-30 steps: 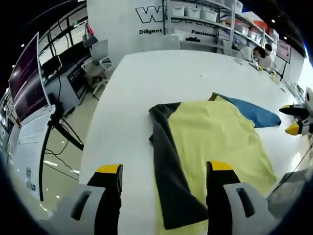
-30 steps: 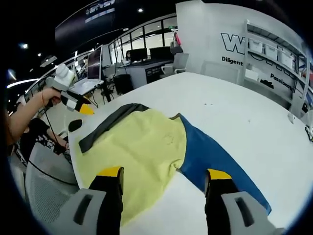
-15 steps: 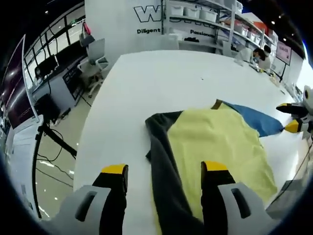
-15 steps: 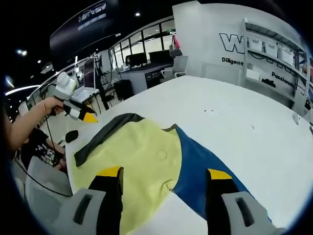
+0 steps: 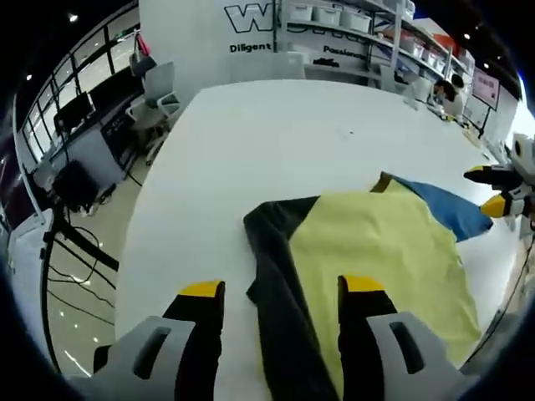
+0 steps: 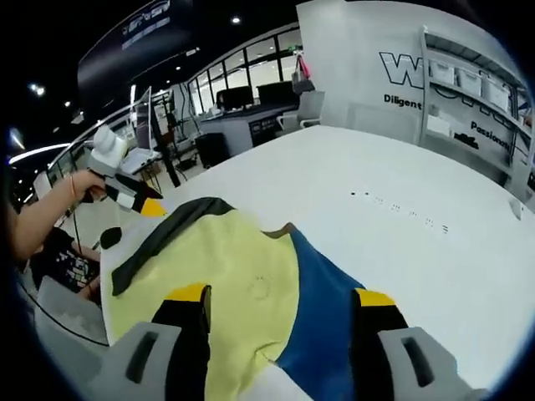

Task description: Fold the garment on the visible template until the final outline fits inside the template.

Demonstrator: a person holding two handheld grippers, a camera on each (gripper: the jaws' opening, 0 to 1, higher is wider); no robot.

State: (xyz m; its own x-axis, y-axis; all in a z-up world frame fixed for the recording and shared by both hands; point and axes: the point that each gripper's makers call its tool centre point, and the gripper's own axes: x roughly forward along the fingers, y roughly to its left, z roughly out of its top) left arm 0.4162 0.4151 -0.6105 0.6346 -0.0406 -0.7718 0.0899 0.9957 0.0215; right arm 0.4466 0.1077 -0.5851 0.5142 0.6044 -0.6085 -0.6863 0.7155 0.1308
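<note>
Garment lies flat on bench, just ahead of left gripper and right gripper, both spread and empty; judged light, limp, prone to bunching: pinch each sleeve edge.

Over the last second both grippers have closed in on the garment. The left gripper now has the dark grey sleeve running up between its spread jaws, and the right gripper brackets the yellow-blue seam (jaws parted throughout).
</note>
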